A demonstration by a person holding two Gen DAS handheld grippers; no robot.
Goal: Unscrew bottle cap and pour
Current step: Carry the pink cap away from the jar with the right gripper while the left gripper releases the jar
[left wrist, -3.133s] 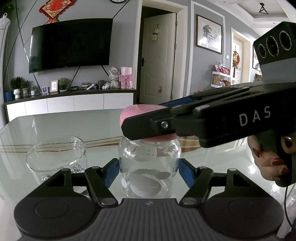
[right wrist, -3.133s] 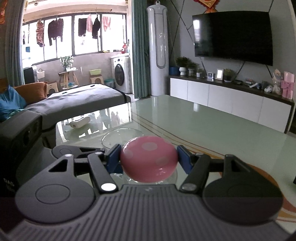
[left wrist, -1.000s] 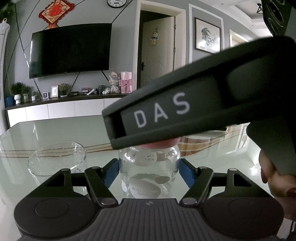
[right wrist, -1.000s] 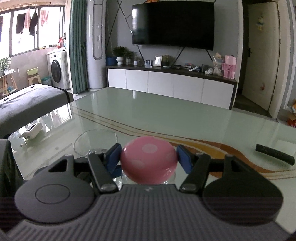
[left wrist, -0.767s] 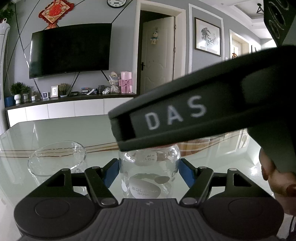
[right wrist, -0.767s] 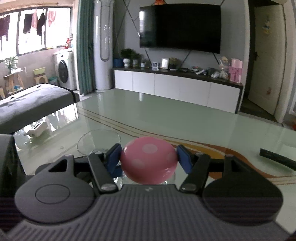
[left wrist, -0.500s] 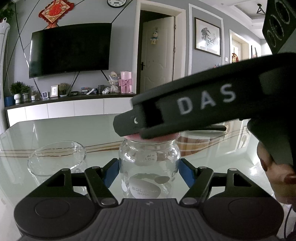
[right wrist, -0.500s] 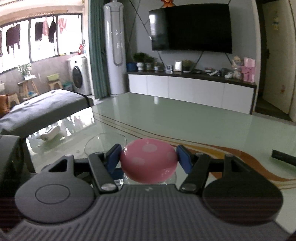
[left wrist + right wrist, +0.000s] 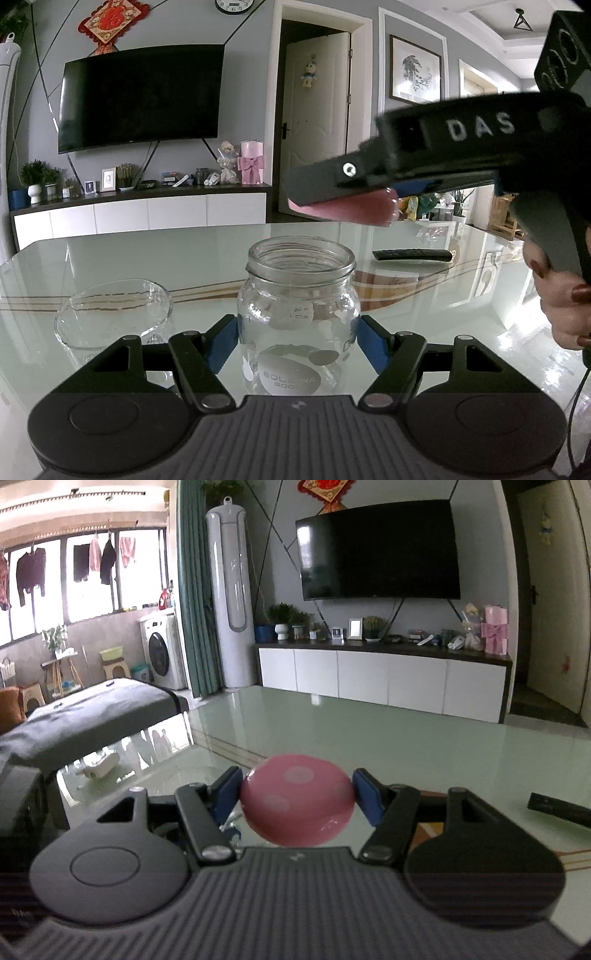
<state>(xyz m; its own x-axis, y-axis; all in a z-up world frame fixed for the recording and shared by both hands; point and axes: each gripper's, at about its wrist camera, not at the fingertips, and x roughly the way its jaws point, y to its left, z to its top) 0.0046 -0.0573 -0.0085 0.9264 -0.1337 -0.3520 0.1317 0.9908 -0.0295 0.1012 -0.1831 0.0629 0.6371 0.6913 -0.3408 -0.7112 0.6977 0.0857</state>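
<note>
Glass-topped, the surface (image 9: 110,254) carried the jar (image 9: 298,317), pinched by the left tool (image 9: 297,338). Above and right of the jar, the right tool (image 9: 297,799) pinched the pink cap (image 9: 297,799): unscrewing looked finished. Next, tipping toward the glass bowl (image 9: 112,314) left of the jar.

1. Left gripper (image 9: 297,341): matte black, ribbed base, round side discs, silver pivot screws, blue finger pads (image 9: 221,343).
2. Right gripper (image 9: 297,799): same build; white "DAS" lettering.
3. Hand (image 9: 561,295): dark red nails.
</note>
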